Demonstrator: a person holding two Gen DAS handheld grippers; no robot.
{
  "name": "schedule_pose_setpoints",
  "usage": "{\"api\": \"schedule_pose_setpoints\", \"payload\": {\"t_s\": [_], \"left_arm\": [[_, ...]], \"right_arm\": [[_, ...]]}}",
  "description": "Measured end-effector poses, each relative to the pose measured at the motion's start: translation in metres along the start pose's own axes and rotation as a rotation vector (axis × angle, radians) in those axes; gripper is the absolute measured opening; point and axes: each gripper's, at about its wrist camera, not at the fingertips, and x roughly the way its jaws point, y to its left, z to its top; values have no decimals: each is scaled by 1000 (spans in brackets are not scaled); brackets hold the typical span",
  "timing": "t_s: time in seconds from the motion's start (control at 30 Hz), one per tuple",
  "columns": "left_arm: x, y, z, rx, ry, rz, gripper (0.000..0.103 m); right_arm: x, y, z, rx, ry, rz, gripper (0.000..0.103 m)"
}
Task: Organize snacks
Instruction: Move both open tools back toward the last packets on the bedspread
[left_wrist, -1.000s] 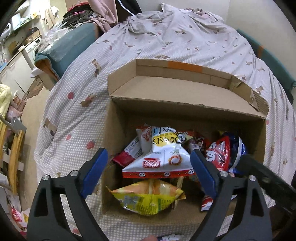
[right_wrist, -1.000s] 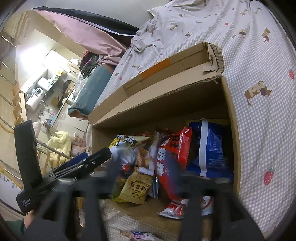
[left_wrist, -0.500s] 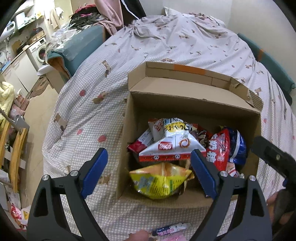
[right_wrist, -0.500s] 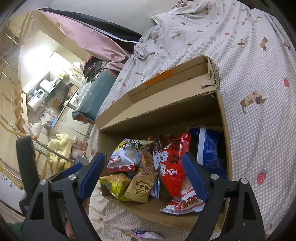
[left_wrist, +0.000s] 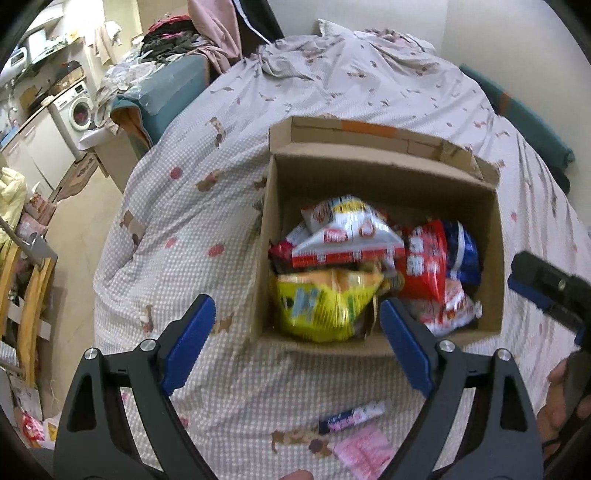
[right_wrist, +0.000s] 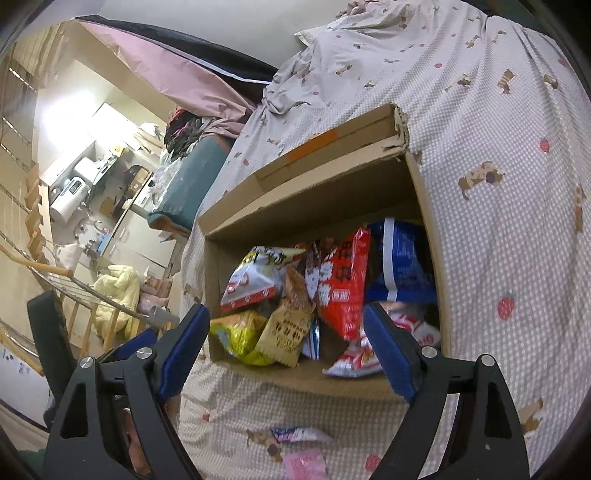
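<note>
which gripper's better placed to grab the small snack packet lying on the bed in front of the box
Probably the left. The small packet lies between the open left gripper fingers, just below the cardboard box. In the right gripper view it also sits low, near centre, so the advantage is slight.

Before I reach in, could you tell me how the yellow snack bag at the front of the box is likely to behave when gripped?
The yellow snack bag looks puffed and crinkled, so it probably dents and feels light. Its glossy film may slip between pads. Lying against the cardboard box front wall, it would likely slide rather than roll.
</note>
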Motion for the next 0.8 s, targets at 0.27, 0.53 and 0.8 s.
{"api": "schedule_pose_setpoints", "payload": {"t_s": [0.27,0.53,0.8], "left_arm": [[-11,6,-32,37,11,-45,89],[-12,20,-59,20,59,-87,89],[8,36,-93,-35,144,-121,89]], "right_arm": [[-8,0,-32,17,49,-28,88],[-4,-5,-64,20,124,-82,88],[0,-13,-93,29,179,-138,88]]}}
